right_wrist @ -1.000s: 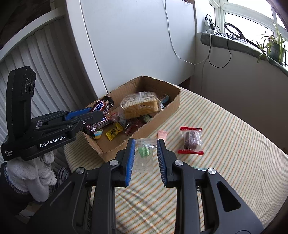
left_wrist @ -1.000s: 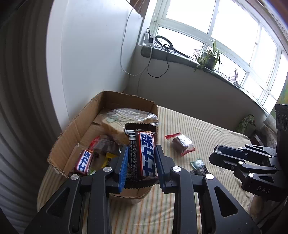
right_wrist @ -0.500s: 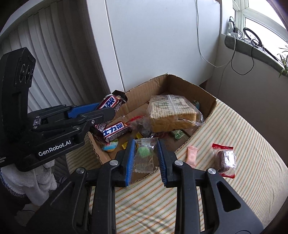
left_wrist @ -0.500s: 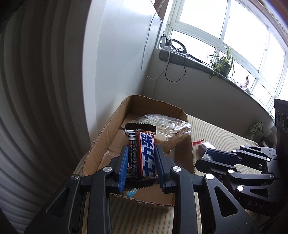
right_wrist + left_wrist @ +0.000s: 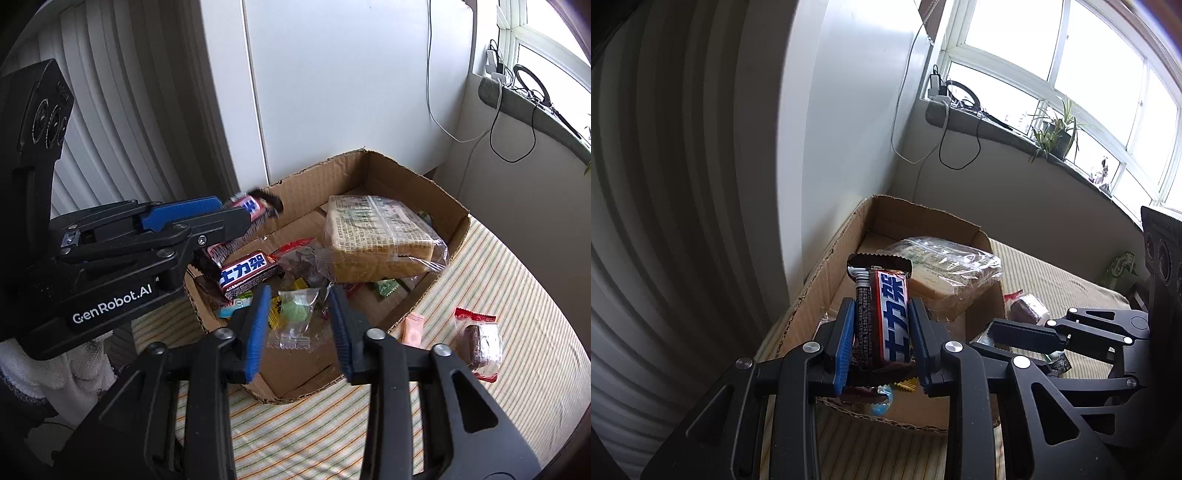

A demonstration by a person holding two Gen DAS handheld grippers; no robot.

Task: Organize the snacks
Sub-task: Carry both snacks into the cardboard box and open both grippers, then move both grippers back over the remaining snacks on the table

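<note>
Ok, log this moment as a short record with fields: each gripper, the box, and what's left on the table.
left gripper: shut on the chocolate bar, held over the cardboard box
right gripper: jaws have just been opening; the clear candy packet sits between them, pads not touching it, over the box
box contents: wrapped bread, second chocolate bar, small mixed sweets
still on striped tablecloth: pink candy, red-edged cake packet
</note>
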